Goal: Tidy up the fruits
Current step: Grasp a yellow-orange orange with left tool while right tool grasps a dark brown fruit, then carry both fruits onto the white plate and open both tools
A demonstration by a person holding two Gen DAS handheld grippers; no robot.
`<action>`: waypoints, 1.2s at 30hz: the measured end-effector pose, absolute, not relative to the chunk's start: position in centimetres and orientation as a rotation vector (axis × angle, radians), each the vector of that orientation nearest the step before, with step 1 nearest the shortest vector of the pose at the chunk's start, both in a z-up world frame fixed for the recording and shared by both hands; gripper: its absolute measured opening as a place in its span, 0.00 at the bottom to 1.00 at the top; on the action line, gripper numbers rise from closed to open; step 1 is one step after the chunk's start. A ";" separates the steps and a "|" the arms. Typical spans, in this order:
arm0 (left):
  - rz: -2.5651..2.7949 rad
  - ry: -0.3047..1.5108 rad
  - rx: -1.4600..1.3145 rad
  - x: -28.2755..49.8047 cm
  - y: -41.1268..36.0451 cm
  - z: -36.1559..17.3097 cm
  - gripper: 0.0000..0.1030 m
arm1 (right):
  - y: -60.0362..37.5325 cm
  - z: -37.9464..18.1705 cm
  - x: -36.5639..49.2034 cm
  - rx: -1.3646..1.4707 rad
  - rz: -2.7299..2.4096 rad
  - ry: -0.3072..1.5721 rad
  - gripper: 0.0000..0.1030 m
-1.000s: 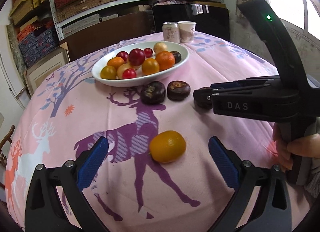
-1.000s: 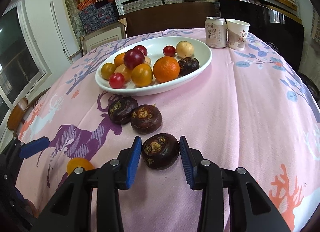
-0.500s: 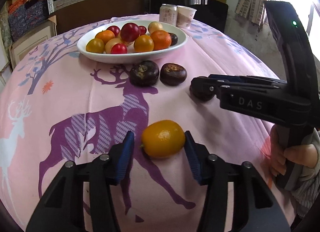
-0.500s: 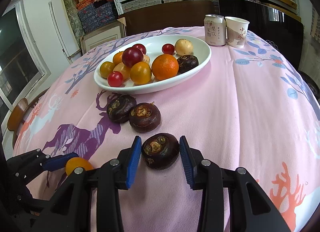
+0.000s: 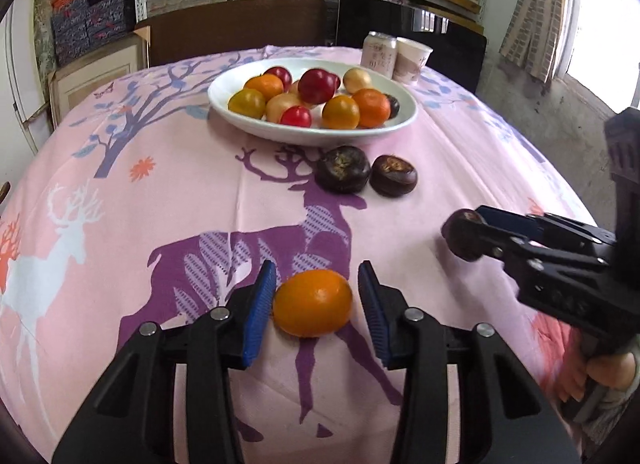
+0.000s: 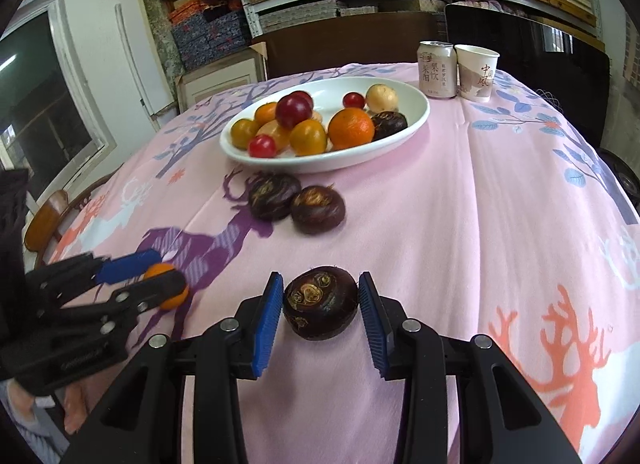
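Note:
An orange (image 5: 312, 302) lies on the pink deer-print cloth between the blue pads of my left gripper (image 5: 316, 304). Those jaws are closing: the left pad touches the fruit and a thin gap shows at the right pad. My right gripper (image 6: 320, 304) is shut on a dark brown fruit (image 6: 320, 302), which the left wrist view also shows as the dark brown fruit (image 5: 460, 234) at the tip of the right gripper (image 5: 476, 232). The white plate (image 5: 240, 123) holds several red, orange and yellow fruits beyond both grippers.
Two more dark brown fruits (image 5: 343, 173) (image 5: 394, 175) lie on the cloth just in front of the plate. A drink can (image 5: 378, 53) and a paper cup (image 5: 412, 59) stand behind it. A hand (image 5: 608, 376) holds the right gripper. Shelves and a chair ring the table.
My left jaws have swung in from wide apart to close around the orange. The right gripper has drifted sideways with the dark fruit still between its pads.

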State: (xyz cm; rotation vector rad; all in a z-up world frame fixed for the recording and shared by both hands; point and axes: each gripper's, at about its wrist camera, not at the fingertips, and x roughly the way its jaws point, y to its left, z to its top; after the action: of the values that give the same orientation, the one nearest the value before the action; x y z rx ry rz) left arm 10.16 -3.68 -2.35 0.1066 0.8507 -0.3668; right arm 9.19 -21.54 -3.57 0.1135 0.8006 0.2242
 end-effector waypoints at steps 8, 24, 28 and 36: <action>-0.377 0.898 0.134 11.0 -3.8 -3.7 0.44 | -21.5 -4.2 9.3 0.121 0.248 0.839 0.38; -0.445 0.813 0.062 12.6 -3.3 1.7 0.39 | -22.6 -1.9 9.9 0.179 0.295 0.798 0.38; -0.402 0.749 0.062 17.5 -3.1 6.1 0.39 | -23.2 3.3 13.4 0.123 0.259 0.726 0.38; -0.320 0.800 0.025 30.7 -4.2 6.1 0.39 | -22.7 5.1 25.6 0.121 0.226 0.730 0.38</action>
State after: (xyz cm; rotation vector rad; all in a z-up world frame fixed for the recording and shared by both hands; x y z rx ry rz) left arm 30.72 -4.15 6.05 0.0246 0.8002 -0.3201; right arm 25.60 -22.65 5.10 0.1212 0.7304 0.2264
